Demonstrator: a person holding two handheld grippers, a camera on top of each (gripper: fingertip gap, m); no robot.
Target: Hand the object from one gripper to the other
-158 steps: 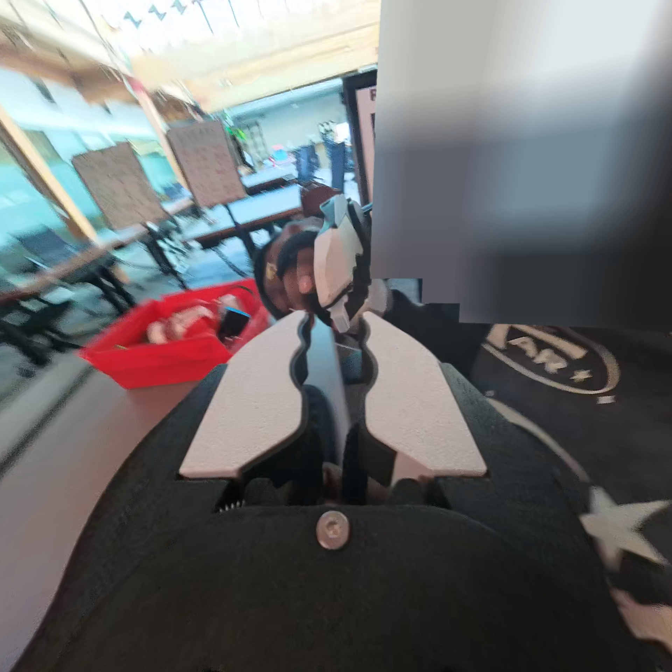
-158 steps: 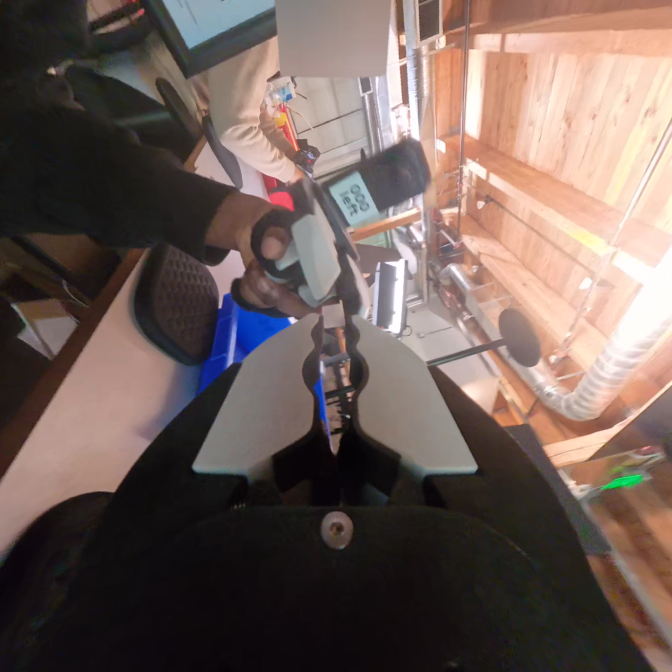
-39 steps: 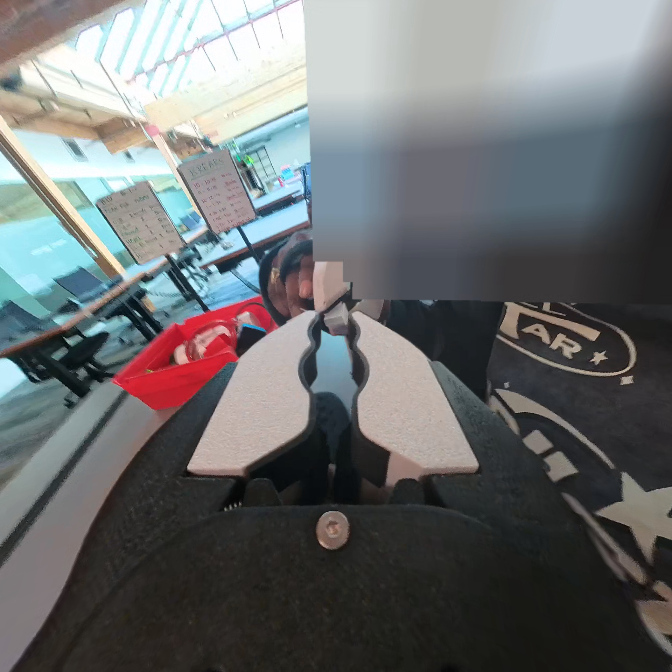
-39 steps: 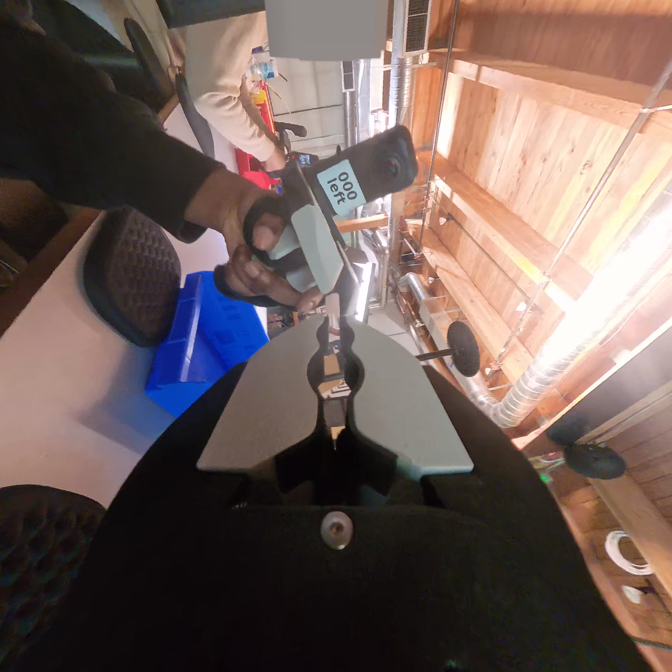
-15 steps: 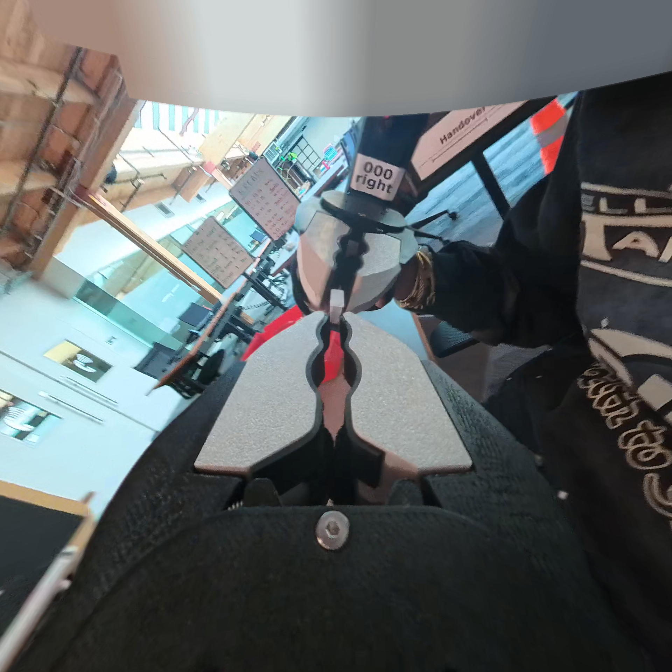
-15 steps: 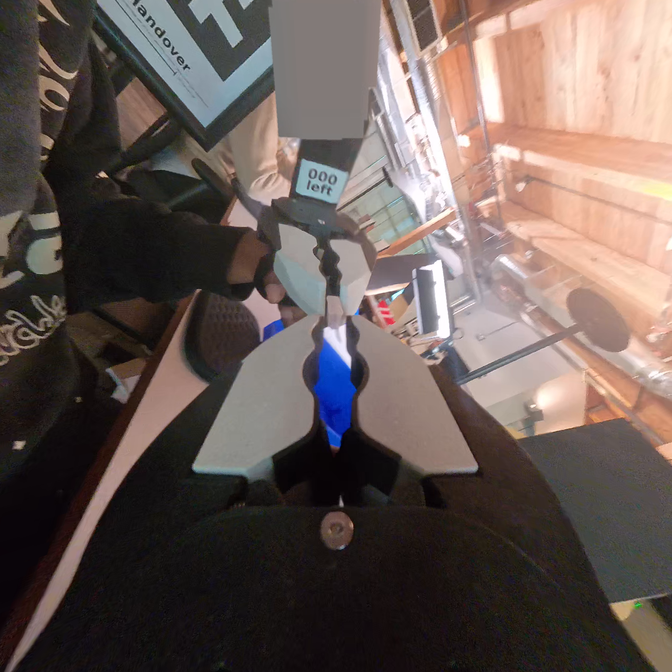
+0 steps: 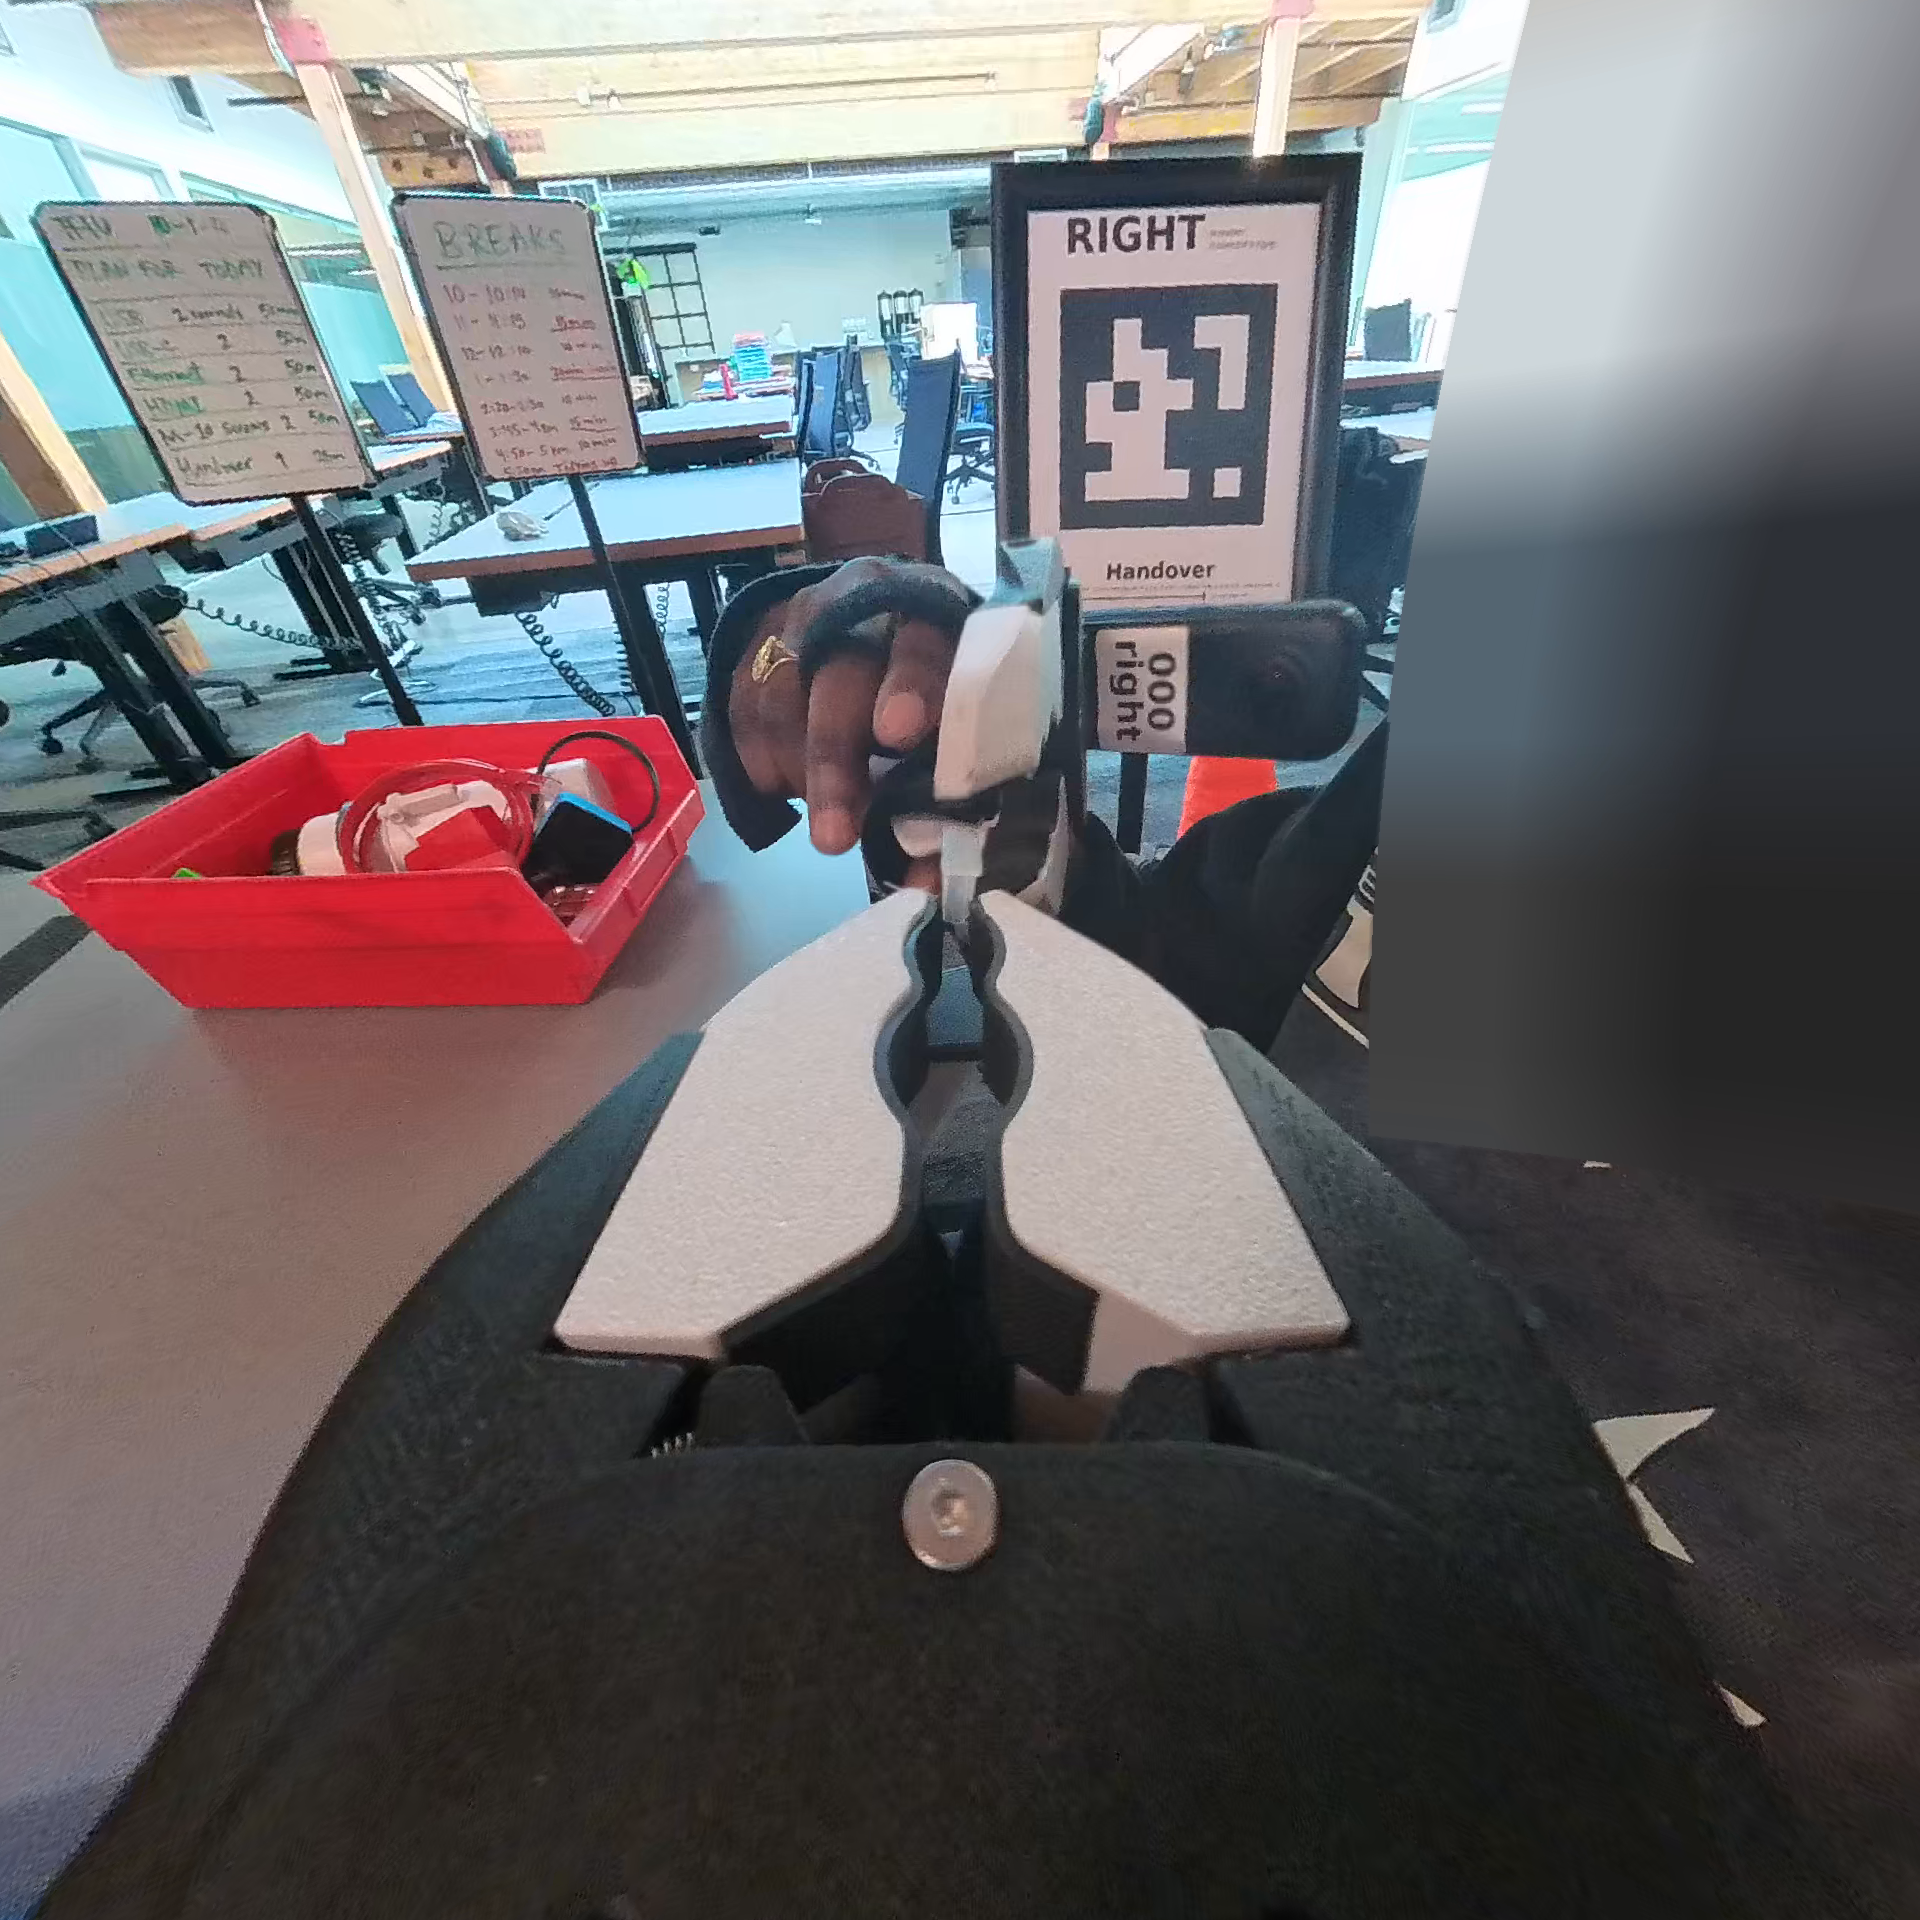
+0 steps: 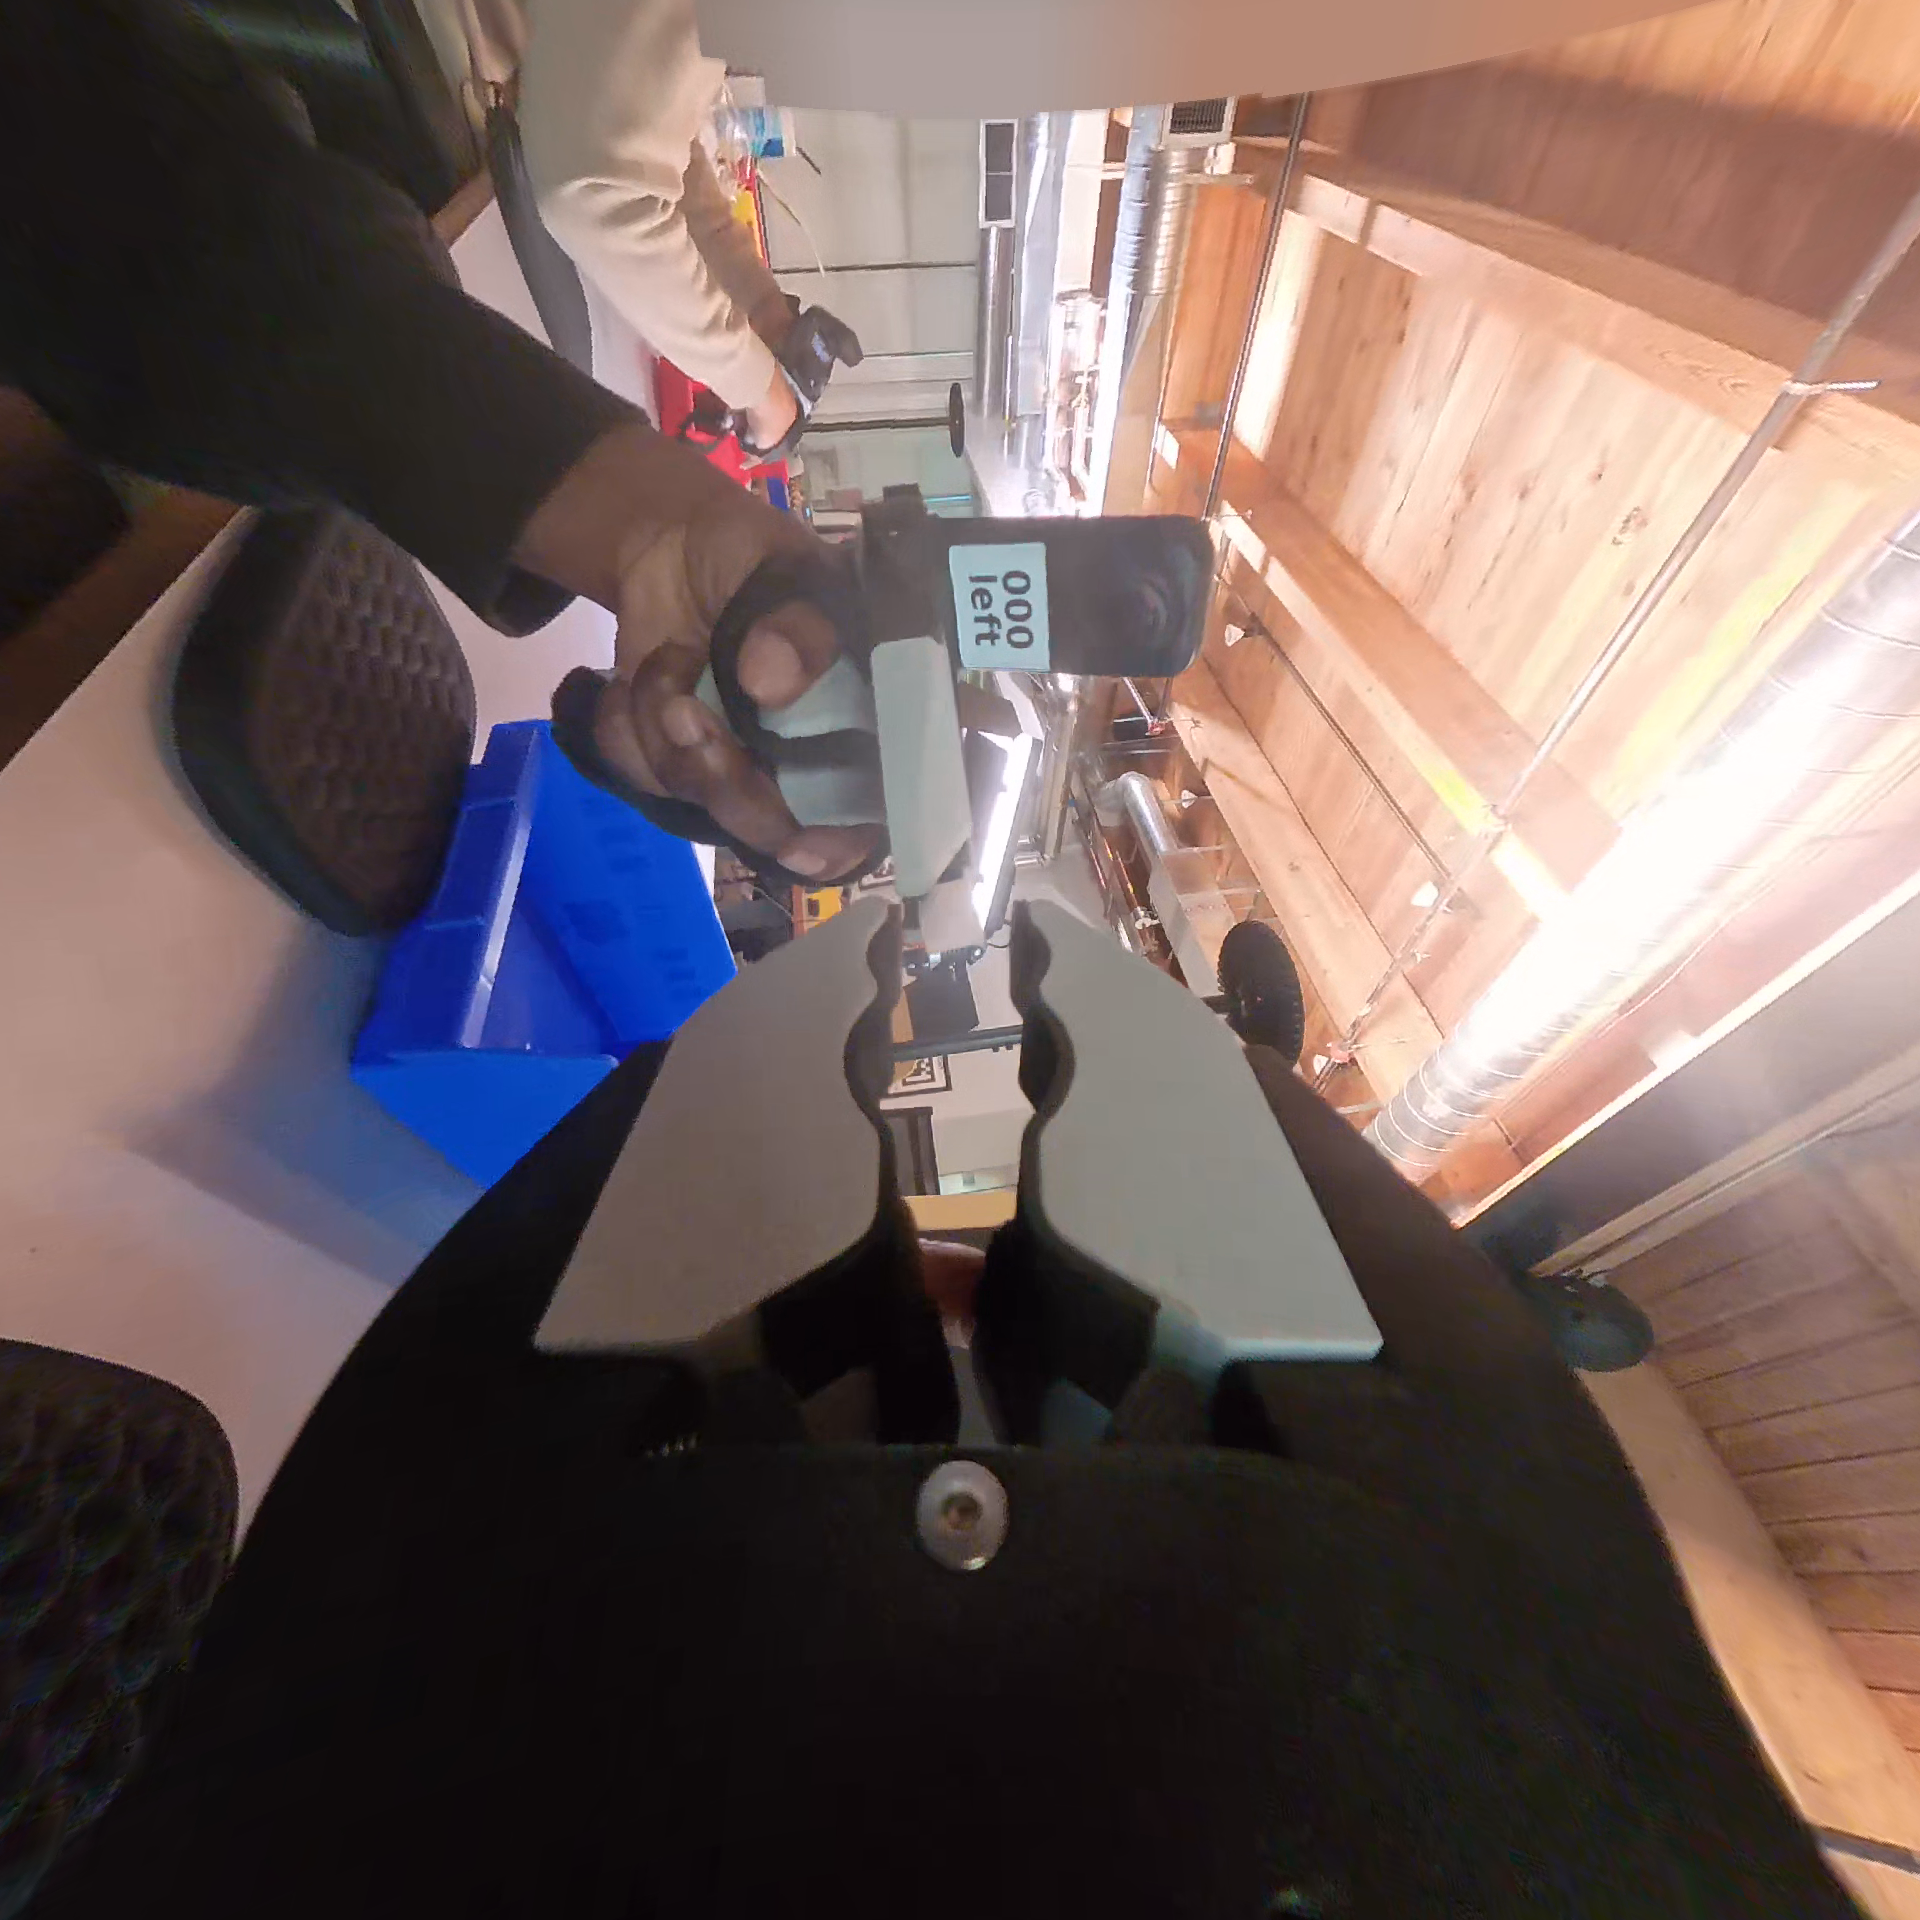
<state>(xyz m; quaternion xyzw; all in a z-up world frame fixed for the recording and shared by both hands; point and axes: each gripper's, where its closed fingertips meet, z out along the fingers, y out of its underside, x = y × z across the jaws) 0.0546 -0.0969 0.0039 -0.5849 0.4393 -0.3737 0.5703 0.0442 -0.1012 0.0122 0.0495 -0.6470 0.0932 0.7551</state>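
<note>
At frame centre the left gripper [image 7: 954,914] pinches a small pale piece [image 7: 958,868] — likely light and stiff. The right gripper [image 8: 951,914] is spread; grip its free end.

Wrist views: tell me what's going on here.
A person holds a gripper in each hand, tip to tip above the table, passing a small pale object. The left gripper is closed on the object, as far as the view shows. The right gripper has its jaws apart around that spot, so the object appears to rest with the left one. A red bin of odds and ends sits nearby.
</note>
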